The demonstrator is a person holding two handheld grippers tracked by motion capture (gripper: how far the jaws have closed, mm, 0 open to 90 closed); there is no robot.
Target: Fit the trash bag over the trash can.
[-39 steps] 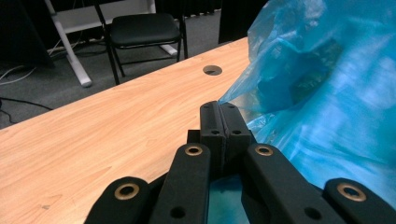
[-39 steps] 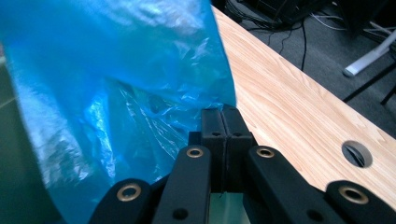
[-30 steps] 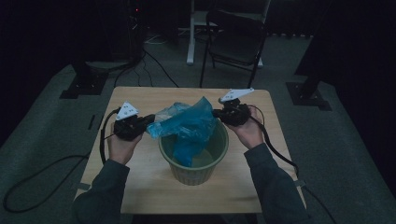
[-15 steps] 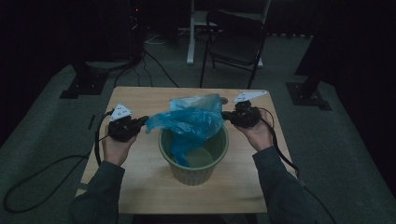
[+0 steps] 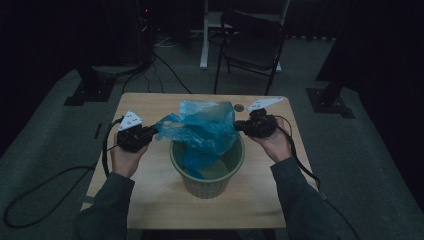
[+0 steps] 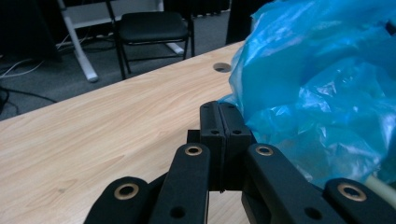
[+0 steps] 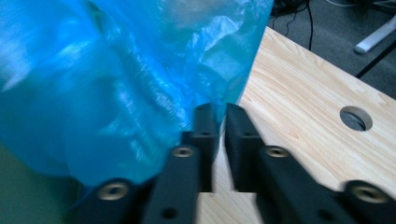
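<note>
Crinkled blue plastic bag (image 5: pixel 202 131): stretched between claws above green bin (image 5: pixel 207 172). Left claw (image 6: pixel 219 122) clamped on its edge; right claw (image 7: pixel 220 122) just parted, bag edge beside its tips, unpinched.

no text, label, brand, number or sign can be read in any of the views. the crumpled blue plastic bag (image 5: pixel 202 131) is plain, the pale green ribbed bin (image 5: pixel 207 172) under it at the centre of the high view carries no marking that can be made out, and the light wooden bench (image 5: pixel 165 197) shows only bare grain. the grey three-cornered plates on the grippers are blank as far as the dim light lets one tell.
</note>
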